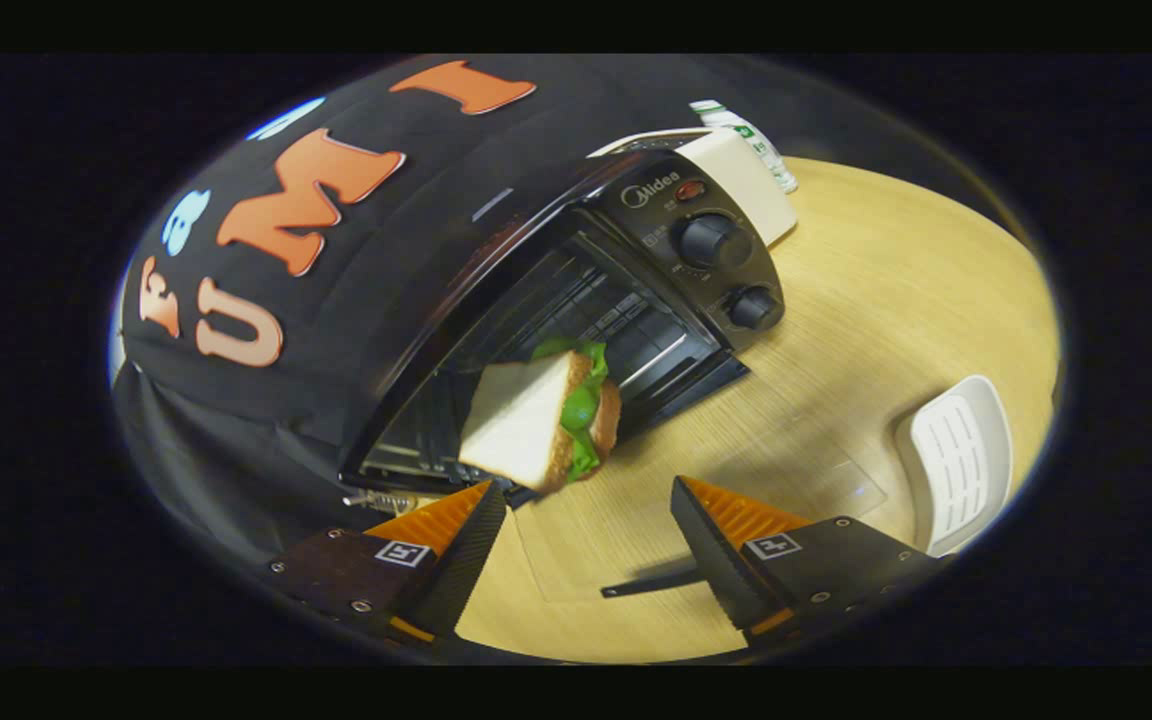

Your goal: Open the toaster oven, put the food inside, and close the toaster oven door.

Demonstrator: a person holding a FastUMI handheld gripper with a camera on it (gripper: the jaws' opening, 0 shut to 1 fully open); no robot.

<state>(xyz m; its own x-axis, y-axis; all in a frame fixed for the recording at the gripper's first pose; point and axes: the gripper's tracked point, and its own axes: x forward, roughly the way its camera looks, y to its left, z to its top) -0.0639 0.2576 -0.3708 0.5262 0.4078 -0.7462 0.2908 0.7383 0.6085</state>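
The black toaster oven (pixel 636 290) stands on the wooden table (pixel 886 300) with its glass door (pixel 436 400) swung open. A sandwich (pixel 526 420) of white bread with green lettuce stands on edge in the oven's mouth, just ahead of my fingers and nearer the left one. I cannot tell whether it rests on the door or on the rack. My gripper (pixel 588 490) is open, its fingers wide apart and clear of the sandwich, with only bare table between them.
A white slotted tray (pixel 961 460) lies on the table beyond my right finger. A white bottle (pixel 746 135) stands behind the oven. Two knobs (pixel 711 240) sit on the oven's control panel. The booth's black cloth hangs behind the oven.
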